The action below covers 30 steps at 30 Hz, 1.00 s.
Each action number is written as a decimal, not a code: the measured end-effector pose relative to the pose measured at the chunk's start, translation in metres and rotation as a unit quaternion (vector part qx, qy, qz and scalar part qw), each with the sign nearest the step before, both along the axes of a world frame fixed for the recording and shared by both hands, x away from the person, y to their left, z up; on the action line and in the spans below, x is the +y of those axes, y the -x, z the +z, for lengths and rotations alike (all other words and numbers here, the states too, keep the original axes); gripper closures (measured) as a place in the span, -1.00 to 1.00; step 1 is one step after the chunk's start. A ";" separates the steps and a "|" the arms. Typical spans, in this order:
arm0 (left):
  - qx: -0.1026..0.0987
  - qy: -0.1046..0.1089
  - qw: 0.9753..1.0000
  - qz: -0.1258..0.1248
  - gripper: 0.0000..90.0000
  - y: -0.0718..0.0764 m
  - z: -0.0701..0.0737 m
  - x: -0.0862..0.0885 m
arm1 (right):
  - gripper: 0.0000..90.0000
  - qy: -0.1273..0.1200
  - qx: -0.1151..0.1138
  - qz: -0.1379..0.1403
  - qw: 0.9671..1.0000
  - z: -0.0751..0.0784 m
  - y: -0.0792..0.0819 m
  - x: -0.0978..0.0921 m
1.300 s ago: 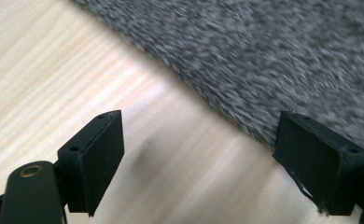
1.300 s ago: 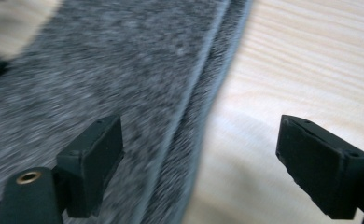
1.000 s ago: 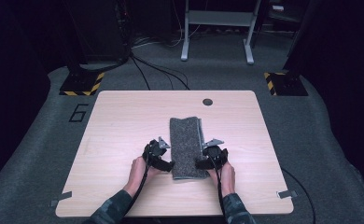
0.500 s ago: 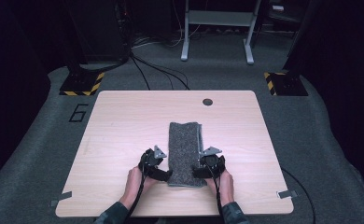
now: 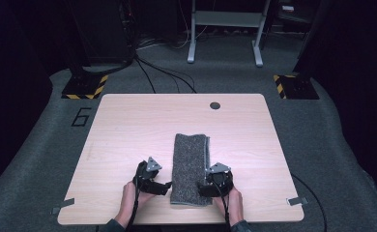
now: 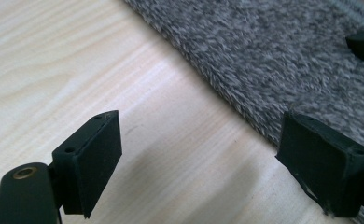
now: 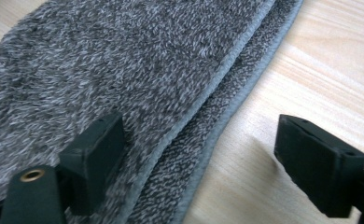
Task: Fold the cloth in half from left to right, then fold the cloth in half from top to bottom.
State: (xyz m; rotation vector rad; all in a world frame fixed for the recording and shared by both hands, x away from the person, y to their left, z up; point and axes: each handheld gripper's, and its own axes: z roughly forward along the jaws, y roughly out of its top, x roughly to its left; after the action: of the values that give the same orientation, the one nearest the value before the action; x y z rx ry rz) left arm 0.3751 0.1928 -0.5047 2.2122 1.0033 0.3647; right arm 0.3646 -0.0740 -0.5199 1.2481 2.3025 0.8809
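Where the pale wood tabletop (image 5: 128,125) nears its front edge lies one grey towel (image 5: 190,164), folded into a long fuzzy strip running near to far. From above it looks plain; the right gripper view shows two stitched hems stacked along its right side. Two grippers flank its near end, left gripper (image 5: 165,186) and right gripper (image 5: 203,188), both with jaws wide apart, holding nothing.

from up high my right gripper (image 5: 209,187) covers the towel's (image 5: 190,164) near right corner, both forearms are cut off at the bottom edge (the floor marking (image 5: 81,117) reads unclearly).
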 end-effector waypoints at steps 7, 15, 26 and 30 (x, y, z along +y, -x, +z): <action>-0.008 0.020 1.000 0.006 -0.72 -0.015 0.009 0.003 | -0.69 -0.021 -0.008 0.012 1.000 0.012 -0.008 -0.006; 0.004 0.033 0.999 0.019 -0.77 -0.050 0.023 0.008 | -0.68 -0.017 -0.006 0.011 1.000 0.030 -0.037 -0.015; 0.023 0.028 0.999 0.032 -0.80 -0.105 0.026 0.001 | -0.67 -0.036 0.014 0.005 0.999 0.038 -0.086 -0.022; 0.038 0.039 0.998 0.030 -0.78 -0.125 0.020 -0.008 | -0.61 -0.027 0.024 -0.001 0.999 0.036 -0.106 -0.020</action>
State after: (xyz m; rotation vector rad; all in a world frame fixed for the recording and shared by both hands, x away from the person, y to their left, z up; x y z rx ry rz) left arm 0.5002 0.1849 -0.4848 2.1435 1.1073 0.2638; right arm 0.4708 -0.0943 -0.4838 1.3079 2.3284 0.9273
